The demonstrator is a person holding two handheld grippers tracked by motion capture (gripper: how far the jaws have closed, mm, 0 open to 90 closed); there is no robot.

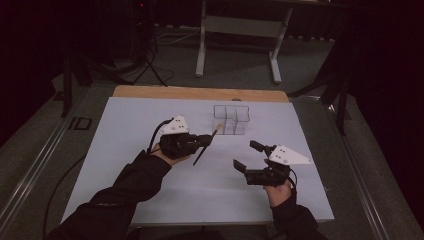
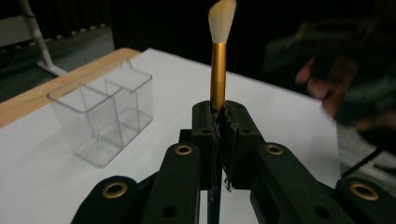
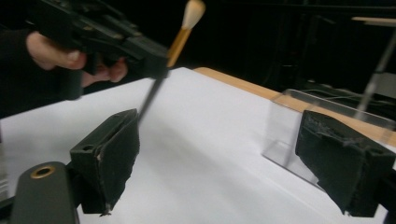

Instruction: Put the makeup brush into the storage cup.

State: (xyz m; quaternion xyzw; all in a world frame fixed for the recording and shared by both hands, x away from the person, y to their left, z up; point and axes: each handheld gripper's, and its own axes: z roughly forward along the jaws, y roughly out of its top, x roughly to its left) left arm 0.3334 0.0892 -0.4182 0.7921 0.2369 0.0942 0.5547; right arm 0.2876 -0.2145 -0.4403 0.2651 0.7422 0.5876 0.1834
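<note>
The left claw (image 1: 206, 140) is clamped tight on a brush (image 1: 207, 145), its two black jaws pressed together around the stick just below the gold ferrule. In the high view the brush runs on a slant, its pale tuft toward one o'clock and its dark handle tip toward seven o'clock, above the white table (image 1: 150, 200) at mid-sheet. The left gripper view shows what the overhead camera cannot: the gold ferrule and cream bristles (image 2: 222, 21) rising straight out of the closed jaws, the dark handle dropping away beneath them. At ten o'clock from the jaws in that view stands a clear plastic organizer (image 2: 105, 119), divided into compartments; from above it sits just past the bristle tip, at one o'clock from the left claw. The right claw (image 1: 248, 156) is spread wide with nothing between its pads, held above the table at four o'clock from the brush. The right gripper view looks out between those open jaws at the brush and the hand gripping the left tool.
</note>
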